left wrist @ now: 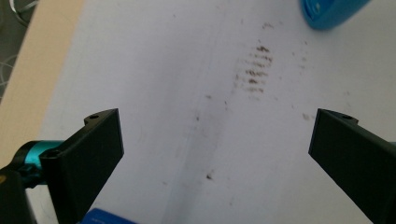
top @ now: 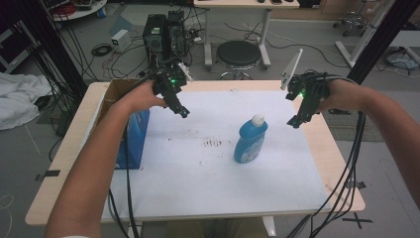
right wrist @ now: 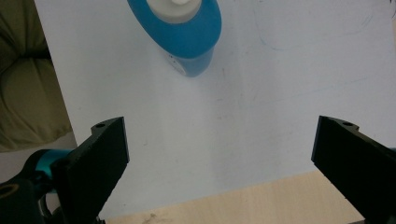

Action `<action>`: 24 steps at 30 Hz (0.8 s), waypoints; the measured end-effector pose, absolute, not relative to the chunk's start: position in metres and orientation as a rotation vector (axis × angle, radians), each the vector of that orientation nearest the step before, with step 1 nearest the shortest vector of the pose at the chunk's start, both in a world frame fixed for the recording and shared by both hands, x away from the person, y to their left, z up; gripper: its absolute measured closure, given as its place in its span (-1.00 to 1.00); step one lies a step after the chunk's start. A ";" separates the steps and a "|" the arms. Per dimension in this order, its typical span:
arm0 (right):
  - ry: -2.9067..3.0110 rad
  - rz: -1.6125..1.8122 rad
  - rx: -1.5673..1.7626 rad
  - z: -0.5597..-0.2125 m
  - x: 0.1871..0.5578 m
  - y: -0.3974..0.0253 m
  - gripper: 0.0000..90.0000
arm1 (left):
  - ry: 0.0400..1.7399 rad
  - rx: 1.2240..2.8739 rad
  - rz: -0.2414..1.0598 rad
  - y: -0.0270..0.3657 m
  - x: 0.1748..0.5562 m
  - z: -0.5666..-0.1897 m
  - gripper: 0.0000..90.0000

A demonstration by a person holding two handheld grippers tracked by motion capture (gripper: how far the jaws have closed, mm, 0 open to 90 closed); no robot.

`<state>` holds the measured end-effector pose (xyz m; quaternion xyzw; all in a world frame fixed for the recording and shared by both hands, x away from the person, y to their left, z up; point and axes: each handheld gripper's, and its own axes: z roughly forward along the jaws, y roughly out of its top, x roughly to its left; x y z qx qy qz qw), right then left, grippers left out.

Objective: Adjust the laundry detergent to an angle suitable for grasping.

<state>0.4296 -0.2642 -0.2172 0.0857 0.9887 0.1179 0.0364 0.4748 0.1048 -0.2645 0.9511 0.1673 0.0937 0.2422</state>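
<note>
A blue bottle with a white cap stands upright on the white sheet near the table's middle right. My left gripper hangs open above the sheet, well to the bottle's upper left; its view looks down past a brown smudge to the bottle's base. My right gripper is open too, held above the sheet just right of the bottle. In the right gripper view the bottle lies ahead, with nothing between the jaws.
An open cardboard box with a blue side stands at the table's left edge. Cables trail from both grippers off the near edge. Behind the table are a black stool, computer towers and another desk.
</note>
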 end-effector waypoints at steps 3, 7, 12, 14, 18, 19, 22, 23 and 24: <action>3.038 0.364 0.264 -0.218 0.431 -0.263 -0.93 | 0.480 2.524 0.292 0.105 0.474 -0.267 -0.93; 3.037 0.358 0.253 -0.219 0.431 -0.263 -0.93 | 0.539 2.377 0.315 0.109 0.474 -0.271 -0.93; 3.035 0.362 0.262 -0.218 0.431 -0.264 -0.93 | 0.592 2.218 0.304 0.114 0.474 -0.276 -0.93; 3.036 0.367 0.263 -0.219 0.431 -0.265 -0.93 | 0.605 2.181 0.307 0.115 0.473 -0.279 -0.93; 3.041 0.374 0.255 -0.221 0.432 -0.265 -0.93 | 0.609 2.133 0.307 0.114 0.472 -0.285 -0.93; 3.041 0.374 0.255 -0.221 0.432 -0.265 -0.93 | 0.605 2.115 0.310 0.115 0.471 -0.286 -0.93; 3.043 0.370 0.263 -0.222 0.432 -0.265 -0.93 | 0.612 2.044 0.320 0.114 0.467 -0.289 -0.93; 3.043 0.372 0.263 -0.221 0.432 -0.265 -0.93 | 0.611 2.019 0.326 0.115 0.466 -0.291 -0.93; 3.044 0.376 0.266 -0.221 0.432 -0.264 -0.93 | 0.608 2.011 0.337 0.116 0.465 -0.291 -0.93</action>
